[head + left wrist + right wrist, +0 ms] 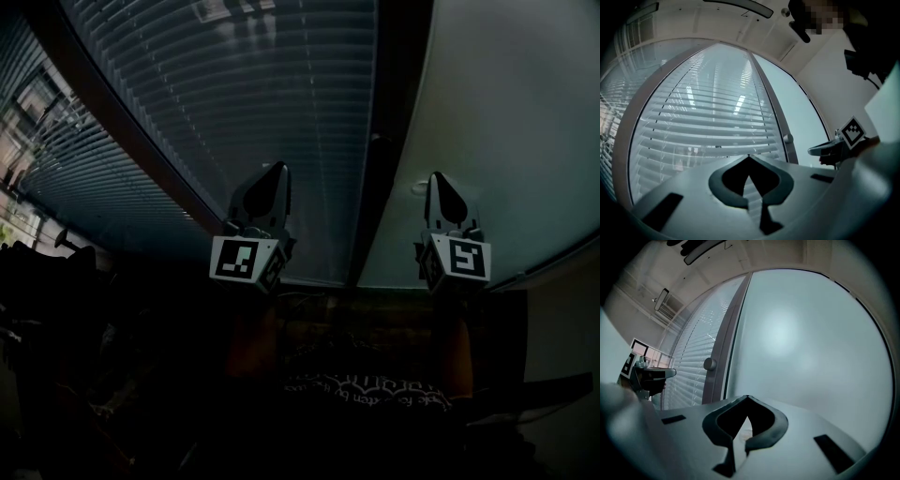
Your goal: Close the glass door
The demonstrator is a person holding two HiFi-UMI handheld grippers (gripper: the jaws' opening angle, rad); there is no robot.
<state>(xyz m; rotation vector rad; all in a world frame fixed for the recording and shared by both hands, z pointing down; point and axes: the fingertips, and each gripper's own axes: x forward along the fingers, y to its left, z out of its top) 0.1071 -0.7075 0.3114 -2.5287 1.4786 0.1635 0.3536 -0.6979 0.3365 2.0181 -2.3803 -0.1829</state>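
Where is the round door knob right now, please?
In the right gripper view, the knob sits left of centre on the vertical frame, between slatted glass and plain panel.

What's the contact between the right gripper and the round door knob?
Apart. In the right gripper view the knob sits well left of the right gripper, with a clear gap between.

Both grippers held up side by side, jaws closed, empty.

Left gripper (pixel 273 172) and right gripper (pixel 438 179) sit level with each other and well apart, both pointing forward and up. Each pair of jaws meets tip to tip with nothing between. Left marker cube (pixel 246 260) and right marker cube (pixel 461 260) face back toward the person. Left forearm (pixel 248 339) and right forearm (pixel 457 352) are dim below, roughly parallel.
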